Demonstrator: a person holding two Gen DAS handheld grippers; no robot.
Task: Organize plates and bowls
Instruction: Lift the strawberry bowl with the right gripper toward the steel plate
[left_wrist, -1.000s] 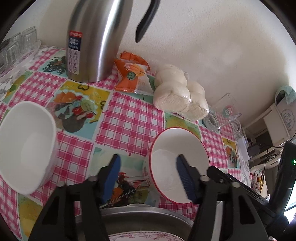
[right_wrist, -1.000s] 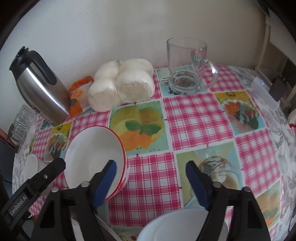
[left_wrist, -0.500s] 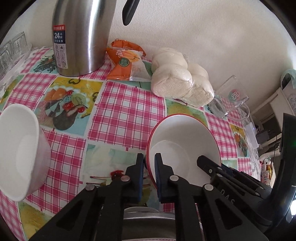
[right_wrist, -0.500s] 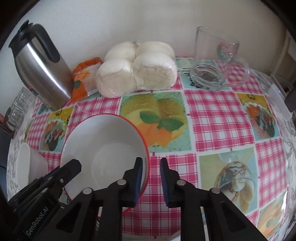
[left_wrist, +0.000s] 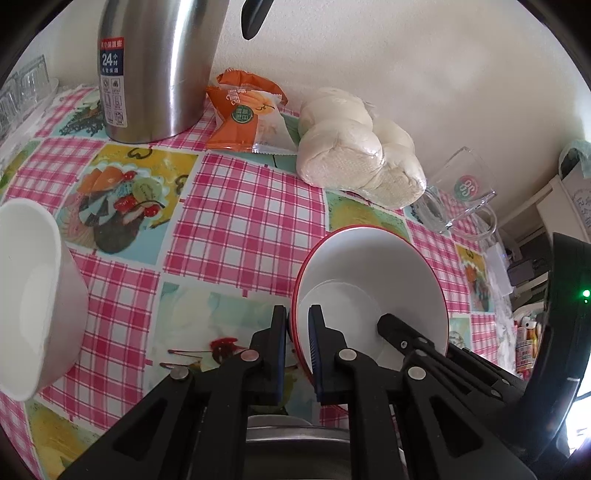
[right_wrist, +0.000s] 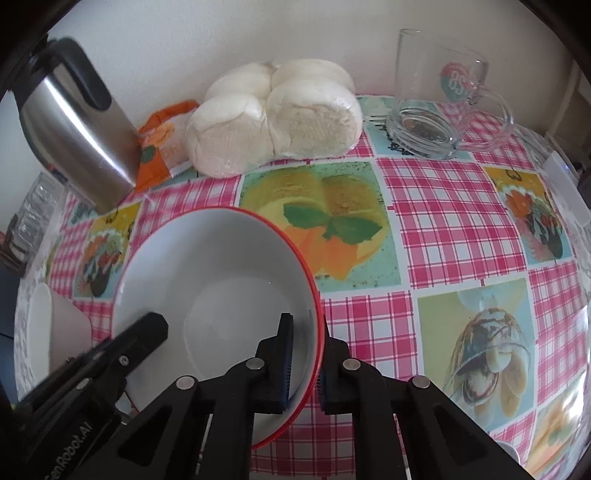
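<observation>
A white bowl with a red rim (left_wrist: 369, 280) (right_wrist: 221, 273) stands on the checked tablecloth (left_wrist: 240, 221). My left gripper (left_wrist: 297, 325) is shut on its left rim, one pad inside and one outside. My right gripper (right_wrist: 306, 336) grips the opposite rim; its jaws are closing the last bit, with the pads pressed on the wall. In each wrist view the other gripper's black finger shows across the bowl: the right one (left_wrist: 395, 325), the left one (right_wrist: 147, 328). A plain white bowl (left_wrist: 33, 314) (right_wrist: 55, 332) sits to the left, apart from both grippers.
Along the wall stand a steel thermos (left_wrist: 155, 66) (right_wrist: 70, 136), an orange snack packet (left_wrist: 243, 114), a bag of white buns (left_wrist: 354, 147) (right_wrist: 273, 118) and a glass mug (left_wrist: 458, 195) (right_wrist: 436, 107). A metal pot rim (left_wrist: 295, 439) lies under the left gripper.
Both grippers stood open a second ago and have shut on opposite sides of the red-rimmed bowl's rim. Both came lower and closer to the bowl.
</observation>
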